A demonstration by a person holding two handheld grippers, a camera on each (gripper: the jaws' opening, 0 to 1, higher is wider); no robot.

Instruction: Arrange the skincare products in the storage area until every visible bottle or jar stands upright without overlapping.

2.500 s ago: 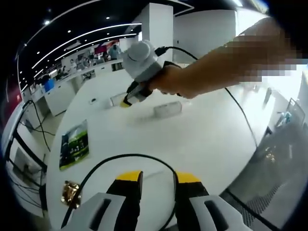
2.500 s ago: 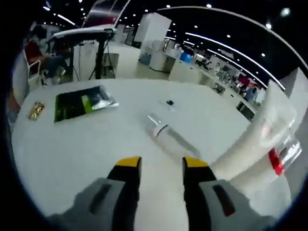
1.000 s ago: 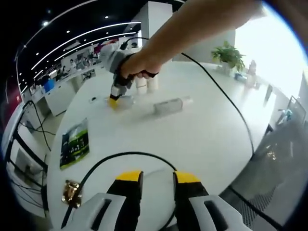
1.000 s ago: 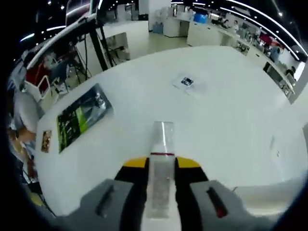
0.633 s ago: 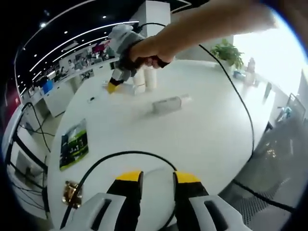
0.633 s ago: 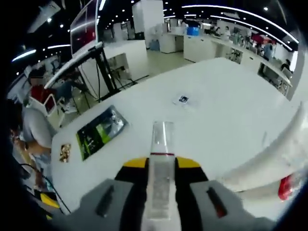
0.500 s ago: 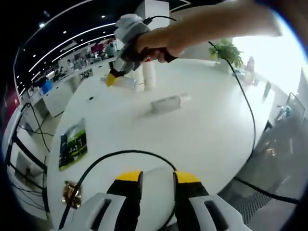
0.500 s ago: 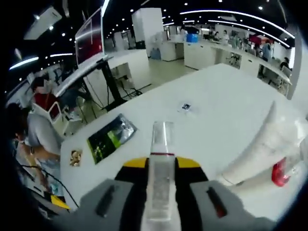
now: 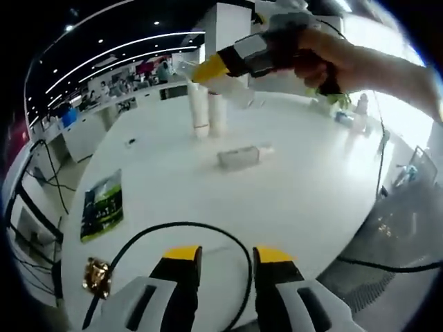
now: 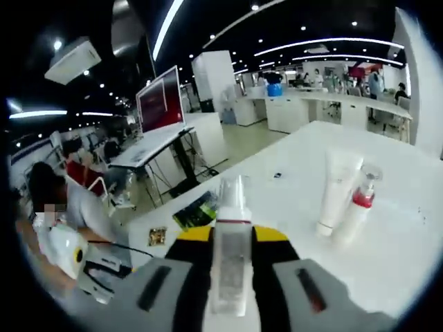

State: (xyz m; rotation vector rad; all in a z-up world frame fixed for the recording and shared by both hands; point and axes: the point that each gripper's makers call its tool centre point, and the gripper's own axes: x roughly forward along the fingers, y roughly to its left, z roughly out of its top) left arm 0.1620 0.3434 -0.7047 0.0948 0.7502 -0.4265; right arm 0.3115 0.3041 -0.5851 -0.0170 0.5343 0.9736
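Right gripper (image 10: 232, 238): my jaws are closed on a clear bottle (image 10: 230, 259), gripped at its body, cap end pointing forward past the yellow tips. In the left gripper view the same tool (image 9: 228, 61) rides high above the white table (image 9: 297, 200), bottle carried clear of the surface.

Left gripper (image 9: 220, 257): jaws parted a little, nothing between them; a black cable (image 9: 208, 232) loops just ahead.

Standing items: white tube (image 10: 335, 188) and red-collared pump bottle (image 10: 357, 204), upright, just beside each other.

Lying item: one clear bottle on its side (image 9: 241, 155), near the standing pair, not yet righted.

Other: green leaflet (image 9: 101, 210) and gold packet (image 9: 95, 275) toward the table edge.

Handling, my judgement: I should turn the held bottle base-down, lower it beside the pair with a gap, and release only once the base sits flat. A tilted release would likely topple it.
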